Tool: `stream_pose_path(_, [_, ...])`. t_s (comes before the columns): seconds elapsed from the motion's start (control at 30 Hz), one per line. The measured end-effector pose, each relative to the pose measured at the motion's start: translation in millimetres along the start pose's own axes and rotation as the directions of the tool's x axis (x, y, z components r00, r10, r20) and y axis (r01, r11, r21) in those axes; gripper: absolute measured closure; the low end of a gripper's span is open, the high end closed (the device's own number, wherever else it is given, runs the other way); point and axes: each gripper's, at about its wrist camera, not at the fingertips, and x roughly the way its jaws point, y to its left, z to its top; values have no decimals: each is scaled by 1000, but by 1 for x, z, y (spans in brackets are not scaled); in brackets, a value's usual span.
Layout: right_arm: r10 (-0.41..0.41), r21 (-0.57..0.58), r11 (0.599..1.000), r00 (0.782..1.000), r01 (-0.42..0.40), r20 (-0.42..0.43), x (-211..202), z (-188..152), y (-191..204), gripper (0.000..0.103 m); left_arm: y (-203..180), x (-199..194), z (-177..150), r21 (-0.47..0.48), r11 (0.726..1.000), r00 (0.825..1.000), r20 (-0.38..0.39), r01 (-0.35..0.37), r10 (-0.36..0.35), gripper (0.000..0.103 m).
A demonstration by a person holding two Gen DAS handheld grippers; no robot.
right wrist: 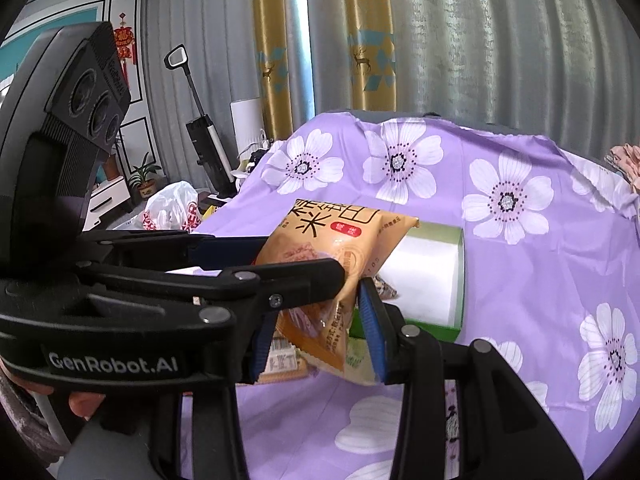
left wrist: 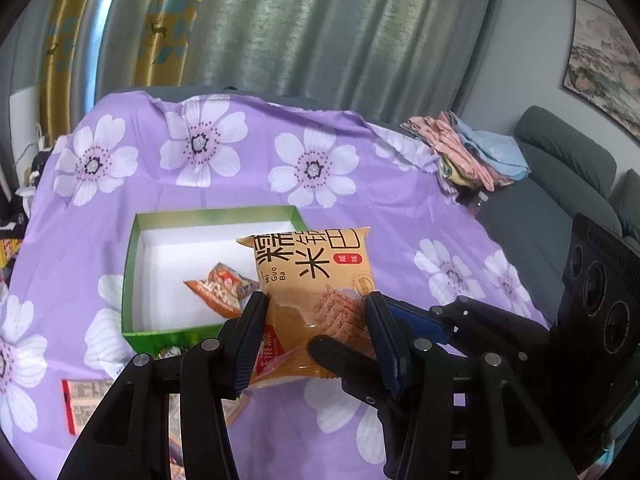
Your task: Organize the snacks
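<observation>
An orange rice-cracker snack bag (left wrist: 316,292) is held above the purple flowered cloth, in front of a green box (left wrist: 132,256) with a white inside. Both grippers sit on it. My left gripper (left wrist: 316,320) is shut on its lower part. My right gripper (right wrist: 316,332) is shut on the same bag (right wrist: 340,248), and its fingers (left wrist: 416,320) cross in from the right in the left wrist view. A small orange snack packet (left wrist: 224,288) lies inside the box. The box also shows in the right wrist view (right wrist: 460,276).
More snack packets (left wrist: 80,404) lie on the cloth in front of the box. Folded clothes (left wrist: 472,152) sit at the far right by a grey sofa (left wrist: 560,184). A plastic bag (right wrist: 172,208) and a vacuum (right wrist: 208,148) stand to the left.
</observation>
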Motion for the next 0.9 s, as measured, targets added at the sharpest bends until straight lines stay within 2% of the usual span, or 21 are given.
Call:
stream_pose_path(0.43, [18,-12,1000,1000,-18,12,35,24,-12,62,26,27,26,-22,1000,1000,1,-15,15,52])
stream_pose_path(0.9, [33,30,999,995,-30,-92,107,16,-38,62,72,97,23,-111,994,995,-104,-6,-6,52])
